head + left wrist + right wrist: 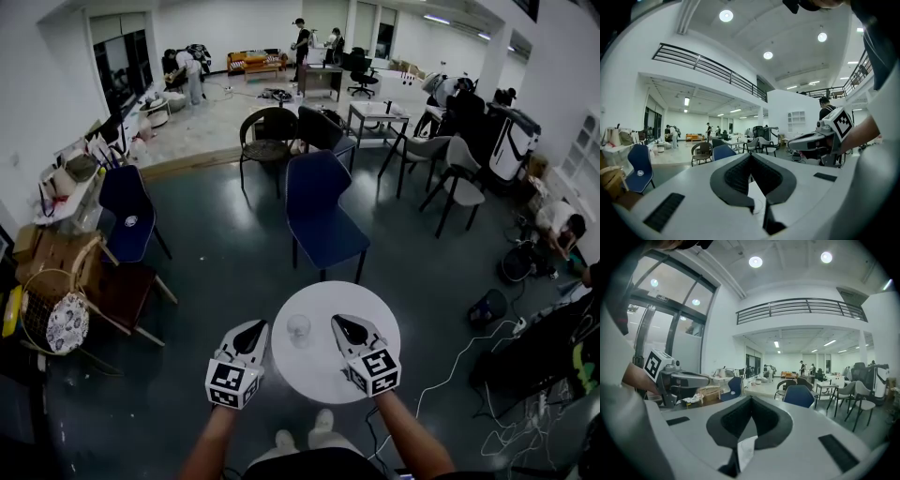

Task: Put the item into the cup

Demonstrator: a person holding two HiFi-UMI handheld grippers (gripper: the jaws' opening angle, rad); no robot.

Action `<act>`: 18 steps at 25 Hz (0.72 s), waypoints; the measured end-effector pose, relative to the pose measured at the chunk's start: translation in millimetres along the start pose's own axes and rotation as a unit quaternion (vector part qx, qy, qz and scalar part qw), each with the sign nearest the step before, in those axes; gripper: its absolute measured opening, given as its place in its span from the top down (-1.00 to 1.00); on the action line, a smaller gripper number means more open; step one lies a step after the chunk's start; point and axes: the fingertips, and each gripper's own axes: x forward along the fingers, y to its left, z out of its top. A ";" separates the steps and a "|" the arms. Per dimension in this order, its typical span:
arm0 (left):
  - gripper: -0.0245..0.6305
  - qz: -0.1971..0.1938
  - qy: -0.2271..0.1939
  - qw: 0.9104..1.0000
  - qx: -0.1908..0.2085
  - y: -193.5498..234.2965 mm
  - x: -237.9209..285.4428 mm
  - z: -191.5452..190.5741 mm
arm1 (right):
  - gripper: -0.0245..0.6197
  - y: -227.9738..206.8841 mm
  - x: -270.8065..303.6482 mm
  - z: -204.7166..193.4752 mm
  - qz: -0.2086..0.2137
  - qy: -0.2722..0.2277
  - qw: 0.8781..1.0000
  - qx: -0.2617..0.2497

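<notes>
On the left side of the round white table (323, 375), near the person, the left gripper (251, 330) hangs by the table's left edge. Its jaws are fully together, with nothing pinched between them. Just right of it the clear cup (299, 328) stands upright on the table, between the two grippers and apart from both. Whether the item lies inside the cup I cannot tell, because the cup is too small in the head view. Right of the cup, the right gripper (345, 326) also has its jaws closed tip to tip, and they hold no object. Only the head view shows the cup and the table from above. The two gripper views look almost level across the room. Each one shows the other gripper at its side and the blue chair (319, 211) farther off, but not the cup.
</notes>
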 end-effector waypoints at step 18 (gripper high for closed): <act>0.87 -0.028 -0.013 0.999 -0.012 -8.2 -81.7 1.1 | 0.87 72.3 -19.9 18.3 -0.018 -0.029 0.999 0.003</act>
